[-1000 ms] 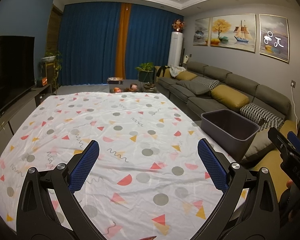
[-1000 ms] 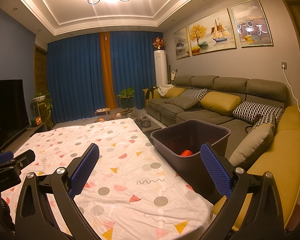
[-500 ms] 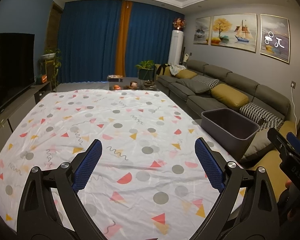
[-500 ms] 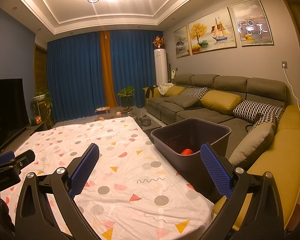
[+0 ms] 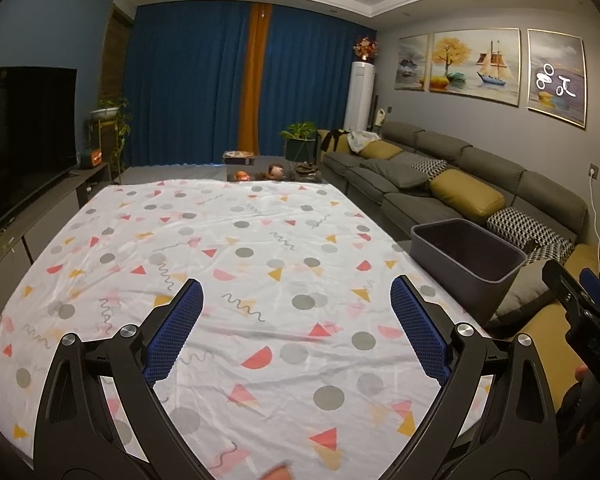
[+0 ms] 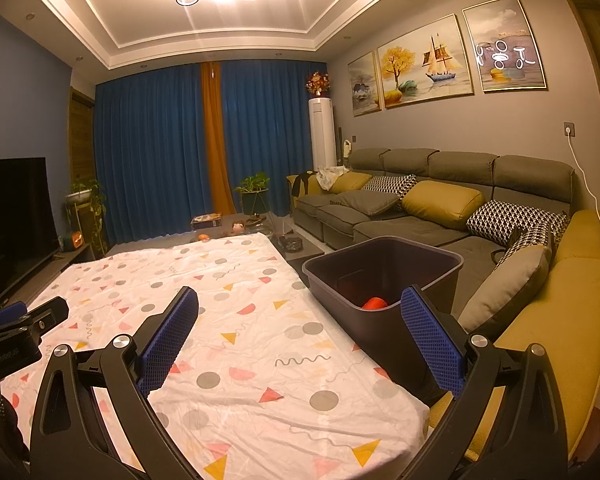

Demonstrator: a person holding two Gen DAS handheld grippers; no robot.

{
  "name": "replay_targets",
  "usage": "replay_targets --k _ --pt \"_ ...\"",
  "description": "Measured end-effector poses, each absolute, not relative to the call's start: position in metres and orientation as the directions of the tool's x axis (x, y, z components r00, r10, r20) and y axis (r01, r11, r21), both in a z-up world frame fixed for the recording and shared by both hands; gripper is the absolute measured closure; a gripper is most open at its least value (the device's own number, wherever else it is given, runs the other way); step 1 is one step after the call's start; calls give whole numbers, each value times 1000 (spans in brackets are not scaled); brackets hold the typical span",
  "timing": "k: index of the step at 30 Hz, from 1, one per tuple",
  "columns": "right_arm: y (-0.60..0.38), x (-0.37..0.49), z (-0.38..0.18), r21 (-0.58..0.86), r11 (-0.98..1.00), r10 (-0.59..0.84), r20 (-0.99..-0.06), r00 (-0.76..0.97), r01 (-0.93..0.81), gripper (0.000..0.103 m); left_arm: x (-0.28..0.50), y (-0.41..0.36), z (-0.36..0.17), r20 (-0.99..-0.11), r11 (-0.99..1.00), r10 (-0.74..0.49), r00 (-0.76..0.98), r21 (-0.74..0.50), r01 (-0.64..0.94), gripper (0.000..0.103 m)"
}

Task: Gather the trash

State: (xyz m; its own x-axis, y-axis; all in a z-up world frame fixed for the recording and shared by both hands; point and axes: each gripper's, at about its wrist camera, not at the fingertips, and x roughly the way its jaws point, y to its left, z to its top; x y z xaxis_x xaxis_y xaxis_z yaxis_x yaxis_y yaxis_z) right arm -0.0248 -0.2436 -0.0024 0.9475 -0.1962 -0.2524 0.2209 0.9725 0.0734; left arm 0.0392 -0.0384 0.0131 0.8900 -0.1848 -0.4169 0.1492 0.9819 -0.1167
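Above the table [image 5: 260, 240], both claws, left [image 5: 296, 308] and right [image 6: 300, 320], gape apart, bin [image 6: 380, 280] at two o'clock holding orange trash [image 6: 374, 303].

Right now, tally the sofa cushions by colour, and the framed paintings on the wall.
Yellow cushions: 2
Grey cushions: 2
Black-and-white patterned cushions: 3
Paintings: 3
Total: 10
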Motion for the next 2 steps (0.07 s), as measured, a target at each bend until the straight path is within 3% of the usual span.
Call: replay_targets --k 2 --pt "-243 -24 -3 74 972 -196 -253 947 221 6 40 -36 13 -421 981 -185 888 -129 144 10"
